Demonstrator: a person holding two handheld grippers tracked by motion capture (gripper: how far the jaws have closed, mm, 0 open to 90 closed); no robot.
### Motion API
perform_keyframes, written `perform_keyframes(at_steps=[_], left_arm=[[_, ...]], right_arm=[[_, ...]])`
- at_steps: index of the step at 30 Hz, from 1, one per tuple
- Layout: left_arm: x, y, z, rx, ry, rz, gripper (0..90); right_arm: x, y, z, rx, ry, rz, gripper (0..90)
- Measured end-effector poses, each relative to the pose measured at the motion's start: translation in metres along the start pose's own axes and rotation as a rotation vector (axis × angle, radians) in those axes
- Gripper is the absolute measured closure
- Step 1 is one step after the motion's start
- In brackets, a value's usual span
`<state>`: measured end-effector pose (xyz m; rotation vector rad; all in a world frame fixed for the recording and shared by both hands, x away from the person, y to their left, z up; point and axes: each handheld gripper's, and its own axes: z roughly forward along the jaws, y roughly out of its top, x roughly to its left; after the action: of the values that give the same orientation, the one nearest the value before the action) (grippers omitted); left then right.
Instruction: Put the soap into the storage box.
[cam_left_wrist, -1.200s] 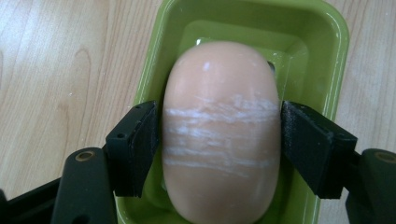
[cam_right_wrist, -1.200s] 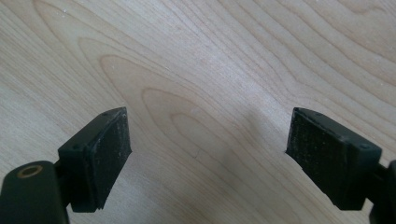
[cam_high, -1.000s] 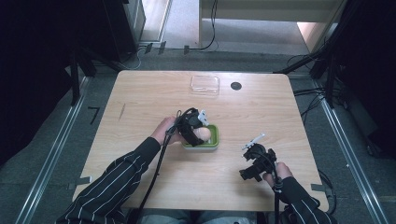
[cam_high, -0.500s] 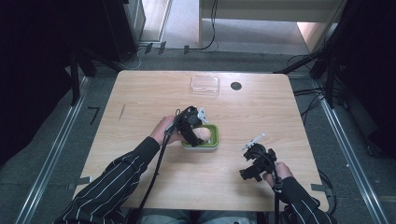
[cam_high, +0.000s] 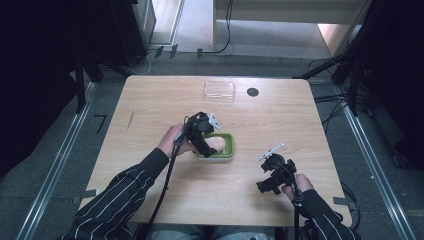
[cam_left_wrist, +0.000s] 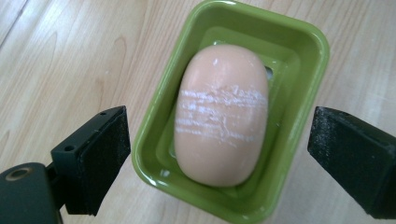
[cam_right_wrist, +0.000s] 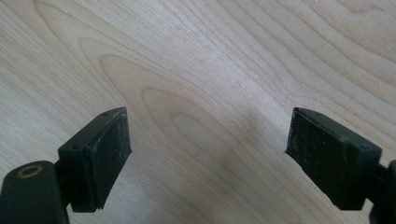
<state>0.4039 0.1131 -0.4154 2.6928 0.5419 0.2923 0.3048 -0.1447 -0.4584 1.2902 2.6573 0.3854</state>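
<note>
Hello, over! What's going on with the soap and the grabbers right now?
Left gripper just opened, above the soap. Soap lies in green dish, pads clear. Right gripper open over bare table. Nothing in the way.

Peach oval soap (cam_left_wrist: 220, 114), white-scuffed, lying flat inside green dish (cam_left_wrist: 306, 60).

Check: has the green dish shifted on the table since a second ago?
No. The green dish sits at the same spot relative to the clear lid and the table edge.
</note>
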Motion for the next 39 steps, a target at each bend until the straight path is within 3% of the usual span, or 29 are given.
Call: perform_keyframes(at_steps=[4, 12, 22, 39], left_arm=[[-0.005, -0.006, -0.008, 0.014, 0.009, -0.03, 4.2], [-0.013, -0.015, -0.017, 0.033, 0.023, -0.045, 3.9], [-0.027, -0.028, -0.025, 0.055, 0.021, -0.039, 3.4], [-0.041, -0.061, -0.03, 0.09, 0.008, -0.064, 3.4]], right_arm=[[0.0, 0.0, 0.0, -0.006, -0.001, -0.001, 14.1], [0.0, 0.0, 0.0, -0.009, 0.0, -0.003, 14.1], [0.0, -0.001, -0.001, -0.013, -0.001, -0.005, 14.1], [0.0, -0.002, -0.002, -0.01, -0.002, -0.002, 14.1]])
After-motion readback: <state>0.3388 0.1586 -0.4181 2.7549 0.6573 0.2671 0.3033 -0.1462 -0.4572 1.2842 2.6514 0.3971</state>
